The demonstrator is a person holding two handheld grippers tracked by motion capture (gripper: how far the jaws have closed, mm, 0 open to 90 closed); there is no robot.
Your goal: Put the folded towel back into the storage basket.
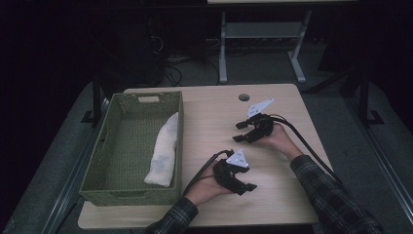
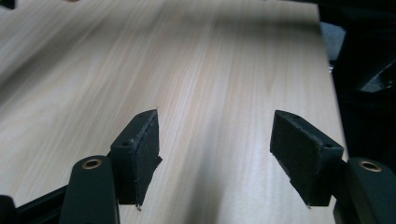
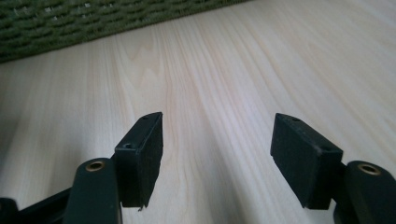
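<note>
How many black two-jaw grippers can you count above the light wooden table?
2. The left gripper is near the table's front edge, right of the green woven basket. The right gripper is farther back, toward the table's middle. Both are open and empty.

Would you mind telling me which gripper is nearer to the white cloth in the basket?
Left. The left gripper is just right of the cloth, beyond the green basket wall; the right gripper is farther right.
</note>
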